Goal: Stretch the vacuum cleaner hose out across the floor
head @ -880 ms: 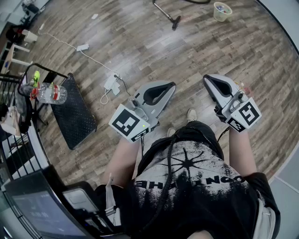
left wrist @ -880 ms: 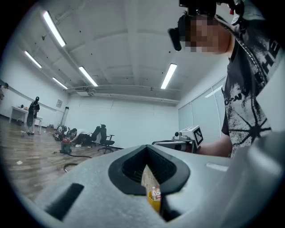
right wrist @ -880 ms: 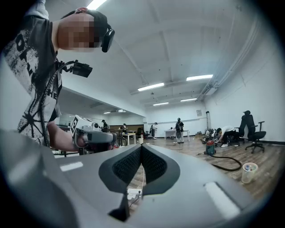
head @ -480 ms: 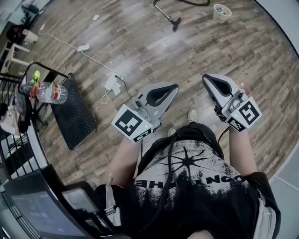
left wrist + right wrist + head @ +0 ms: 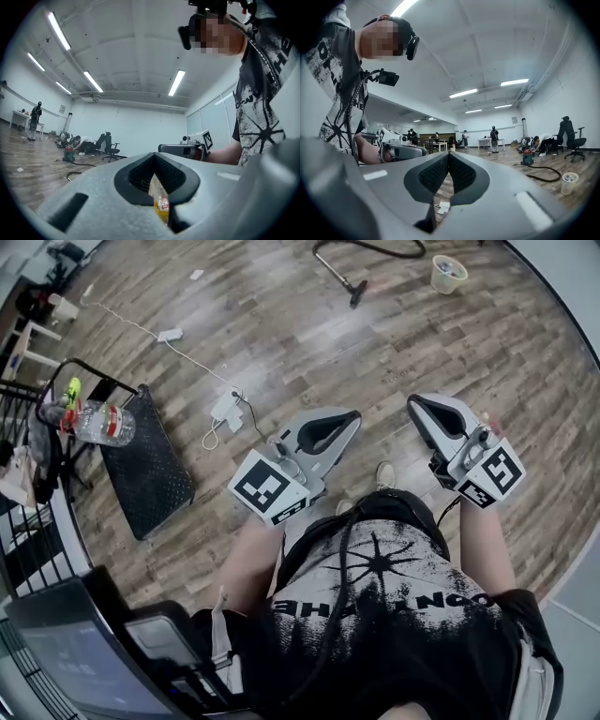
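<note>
the vacuum cleaner hose (image 5: 394,253) lies on the wooden floor (image 5: 281,324) at the far edge of the head view, well apart from both grippers. it curves away from the rigid wand (image 5: 336,270), which ends in the floor nozzle (image 5: 357,294). the right gripper view shows the hose running to the canister (image 5: 528,157). a cup (image 5: 448,272) stands near the curve.

handling, as judged: the hose is probably light and flexible. it bends freely and tends to keep its curl, so it will sag and trail when lifted. the wand is stiff. recommended grip point: the hose close to the wand, or the wand itself, where a narrow round section fits between the jaws. pull away from the canister, which may roll or tip under a hard pull.

the left gripper (image 5: 349,416) and the right gripper (image 5: 414,401) are held level in front of the torso, side by side, pointing toward the hose. the fingers of each are pressed together with nothing pinched between them. stretching is not yet begun.
</note>
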Tool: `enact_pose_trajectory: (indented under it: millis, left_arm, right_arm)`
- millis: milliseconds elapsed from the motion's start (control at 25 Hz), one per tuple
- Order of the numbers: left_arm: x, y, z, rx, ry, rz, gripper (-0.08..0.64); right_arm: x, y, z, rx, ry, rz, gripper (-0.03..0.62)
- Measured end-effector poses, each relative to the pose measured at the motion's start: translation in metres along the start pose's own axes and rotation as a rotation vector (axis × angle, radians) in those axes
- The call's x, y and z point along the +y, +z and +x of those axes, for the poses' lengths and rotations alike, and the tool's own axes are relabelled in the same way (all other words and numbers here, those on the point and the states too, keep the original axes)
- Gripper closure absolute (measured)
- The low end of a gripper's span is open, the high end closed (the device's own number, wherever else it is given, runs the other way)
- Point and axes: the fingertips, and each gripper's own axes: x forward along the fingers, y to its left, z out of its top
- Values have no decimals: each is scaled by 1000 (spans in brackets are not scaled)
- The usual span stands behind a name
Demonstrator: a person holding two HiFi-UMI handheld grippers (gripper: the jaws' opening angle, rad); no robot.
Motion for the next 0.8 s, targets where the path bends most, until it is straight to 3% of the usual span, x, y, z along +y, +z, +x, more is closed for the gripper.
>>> enact_pose_trajectory:
  millis: [480,800]
  left_arm:
    - [13,-7,-3,-11,26,-30,560]
    - [37,-20,38,28,42,-43,560]
  right_arm:
    - [2,-4,7,18,27,-22,584]
    - [-43,-14,11,9,58,9,584]
